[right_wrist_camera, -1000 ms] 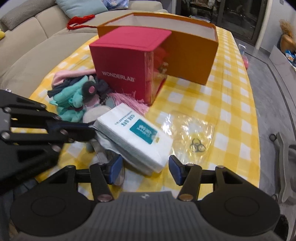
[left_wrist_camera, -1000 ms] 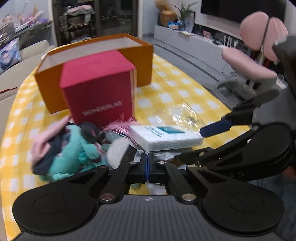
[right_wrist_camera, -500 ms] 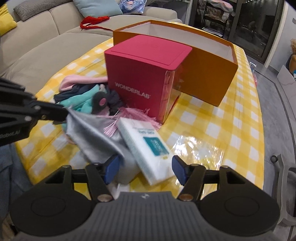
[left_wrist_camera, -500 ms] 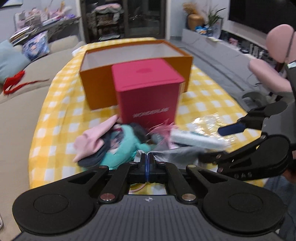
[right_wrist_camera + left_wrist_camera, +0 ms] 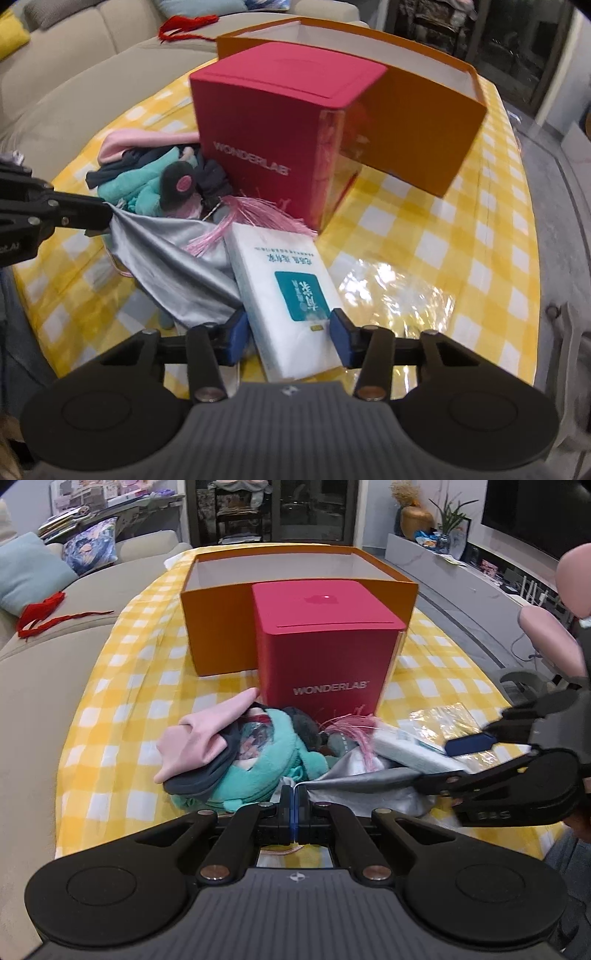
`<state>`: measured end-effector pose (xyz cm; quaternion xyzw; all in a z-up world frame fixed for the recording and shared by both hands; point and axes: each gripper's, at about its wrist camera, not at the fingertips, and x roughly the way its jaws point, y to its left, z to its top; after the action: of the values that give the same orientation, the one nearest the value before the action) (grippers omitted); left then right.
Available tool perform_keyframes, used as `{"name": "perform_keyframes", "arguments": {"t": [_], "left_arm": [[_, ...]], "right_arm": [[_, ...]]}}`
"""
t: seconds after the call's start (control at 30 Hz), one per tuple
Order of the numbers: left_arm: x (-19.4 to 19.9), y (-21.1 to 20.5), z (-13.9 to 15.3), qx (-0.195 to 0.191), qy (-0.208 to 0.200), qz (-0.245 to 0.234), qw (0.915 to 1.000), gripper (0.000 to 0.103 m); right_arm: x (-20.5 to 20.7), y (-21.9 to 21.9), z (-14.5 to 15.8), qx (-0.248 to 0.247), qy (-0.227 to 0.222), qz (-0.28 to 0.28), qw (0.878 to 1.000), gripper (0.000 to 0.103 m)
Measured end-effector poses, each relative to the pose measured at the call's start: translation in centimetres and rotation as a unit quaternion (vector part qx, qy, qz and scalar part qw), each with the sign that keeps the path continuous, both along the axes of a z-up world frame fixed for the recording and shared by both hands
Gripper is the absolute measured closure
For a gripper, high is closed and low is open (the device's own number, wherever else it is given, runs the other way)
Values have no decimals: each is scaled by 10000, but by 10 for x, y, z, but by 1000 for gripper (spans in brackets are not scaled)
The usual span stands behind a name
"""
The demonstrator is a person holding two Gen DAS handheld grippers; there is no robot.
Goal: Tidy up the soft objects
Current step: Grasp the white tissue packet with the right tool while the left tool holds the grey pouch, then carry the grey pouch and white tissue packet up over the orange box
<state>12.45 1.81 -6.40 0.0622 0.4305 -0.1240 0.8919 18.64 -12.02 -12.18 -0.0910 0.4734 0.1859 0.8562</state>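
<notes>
- Across the desk (image 5: 110, 716), a yellow-and-white checked cloth lies a little rumpled; a crinkly clear plastic bag (image 5: 399, 291) rests on it beside the pile.
- Behind everything stands the orange box (image 5: 221, 635), a stiff rectangular carton, open-topped and seemingly empty, so by my reading nothing has yet been put away.
- Just in front of it sits the red WONDERLAB box (image 5: 258, 147), a smooth cube with its lid closed.
- Soft things remain heaped before the red box: a fleecy teal plush (image 5: 266, 764), a pink cloth (image 5: 192, 742), dark fabric, a pink tassel (image 5: 243, 218).
- Drawn out from the pile is the silver satin cloth (image 5: 173, 266), glossy and limp, stretched into taut folds.
- On that cloth lies the white tissue pack (image 5: 288, 291), a flat, squashy rectangle with a teal label.
- The left gripper (image 5: 294, 805) has its jaws together, clamped on a corner of the satin cloth.
- The right gripper (image 5: 288, 334) has just been closing its jaws around the tissue pack's near end; whether the blue pads already press on it, I cannot tell.
</notes>
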Motion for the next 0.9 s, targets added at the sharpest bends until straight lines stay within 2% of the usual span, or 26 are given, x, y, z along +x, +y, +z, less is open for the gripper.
{"name": "perform_keyframes", "arguments": {"t": [0.13,0.27,0.33,0.5,0.9], "left_arm": [[0,0,2,6,-34,-11,10000,103],[-1,-1,6,-13,-65,-5,10000,103],[-2,-1,9,-47,-108,-12,9999,103],[-11,-3,24,-232,-228,-86,9994,103],[-43,-8,73,-600,-719,-345,9950,103]], "right_arm": [[-3,-8,3,84,62,-91,9999,71],[-9,-11,12,91,-70,-161,9998,89],[-15,-11,21,146,-154,-184,9996,95],[-36,-10,46,140,-470,-200,9986,96],[-84,-11,99,486,-836,-399,9945,96]]}}
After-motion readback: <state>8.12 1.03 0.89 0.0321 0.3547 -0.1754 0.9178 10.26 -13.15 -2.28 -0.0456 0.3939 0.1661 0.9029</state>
